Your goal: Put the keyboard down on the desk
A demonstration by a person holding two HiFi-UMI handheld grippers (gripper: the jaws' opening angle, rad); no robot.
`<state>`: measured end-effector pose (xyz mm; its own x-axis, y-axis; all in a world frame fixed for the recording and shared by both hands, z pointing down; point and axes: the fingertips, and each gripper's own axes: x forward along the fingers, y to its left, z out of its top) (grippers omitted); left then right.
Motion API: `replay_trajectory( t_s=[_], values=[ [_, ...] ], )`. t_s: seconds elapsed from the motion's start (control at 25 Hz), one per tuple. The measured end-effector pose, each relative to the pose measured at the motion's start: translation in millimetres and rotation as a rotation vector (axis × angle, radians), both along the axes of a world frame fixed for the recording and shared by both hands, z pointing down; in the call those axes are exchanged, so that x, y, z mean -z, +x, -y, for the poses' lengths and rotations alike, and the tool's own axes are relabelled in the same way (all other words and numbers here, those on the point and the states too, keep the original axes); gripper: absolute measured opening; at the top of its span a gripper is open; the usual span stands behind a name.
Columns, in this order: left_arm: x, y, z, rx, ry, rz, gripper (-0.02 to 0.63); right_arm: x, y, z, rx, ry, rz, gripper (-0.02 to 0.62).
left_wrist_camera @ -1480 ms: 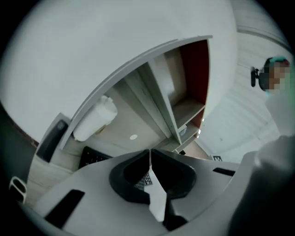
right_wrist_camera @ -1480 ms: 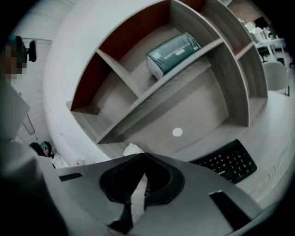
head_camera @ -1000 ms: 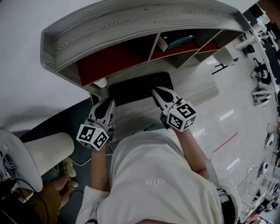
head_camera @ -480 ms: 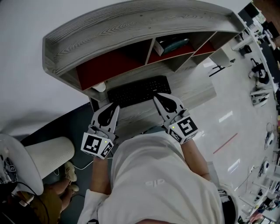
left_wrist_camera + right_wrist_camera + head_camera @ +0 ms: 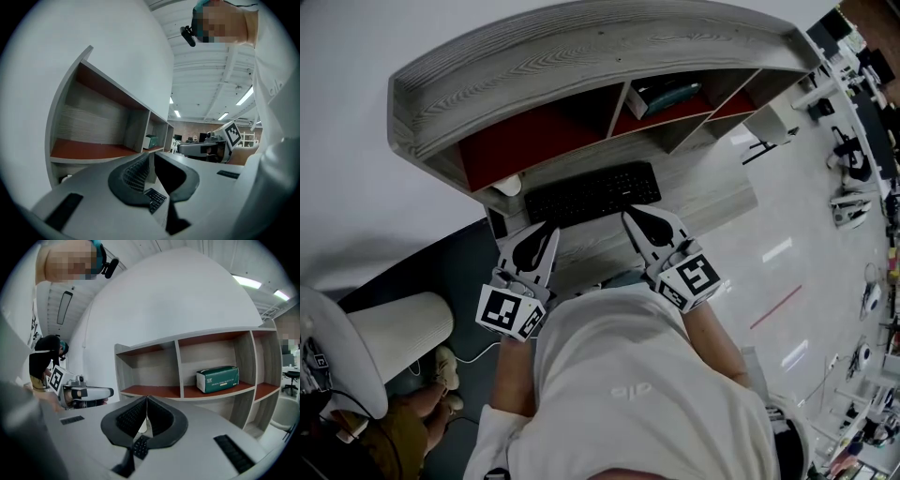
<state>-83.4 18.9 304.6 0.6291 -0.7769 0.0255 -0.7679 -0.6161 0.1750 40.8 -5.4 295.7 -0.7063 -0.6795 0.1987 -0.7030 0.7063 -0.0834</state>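
The black keyboard (image 5: 592,191) lies flat on the pale wooden desk (image 5: 703,192), below the shelf unit. My left gripper (image 5: 551,229) is shut and empty, its tip just short of the keyboard's near left edge. My right gripper (image 5: 626,215) is also shut and empty, its tip at the near right edge. In the left gripper view the jaws (image 5: 151,158) meet, with keyboard keys (image 5: 154,199) showing below them. The right gripper view shows its jaws (image 5: 146,400) pressed together, a strip of keys (image 5: 139,446) beneath. I cannot tell whether either tip touches the keyboard.
A grey shelf unit (image 5: 581,47) with red-floored compartments stands at the back of the desk; a green box (image 5: 670,94) sits in one. A small white object (image 5: 508,185) lies at the desk's left end. A white chair (image 5: 337,356) stands at left, glossy floor at right.
Both grippers have drawn back toward the person, off the keyboard's near edge. The keyboard stays flat on the desk.
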Motion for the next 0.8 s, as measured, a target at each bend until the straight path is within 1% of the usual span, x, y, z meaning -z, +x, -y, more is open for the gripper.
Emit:
replay_trajectory(
  t_s=[0.24, 0.4, 0.52, 0.8],
  values=[
    [-6, -2, 2, 0.013, -0.020, -0.017, 0.031, -1, 7, 3, -0.024, -0.016, -0.002, 0.029],
    [-7, -4, 4, 0.016, -0.024, -0.015, 0.031, 2, 11, 4, -0.036, -0.017, 0.018, 0.029],
    [-6, -3, 4, 0.007, -0.026, -0.017, 0.031, 4, 11, 6, -0.033, -0.012, 0.019, 0.029],
    [-7, -5, 6, 0.011, -0.031, -0.028, 0.031, 1, 8, 7, -0.029, -0.035, 0.031, 0.029]
  ],
)
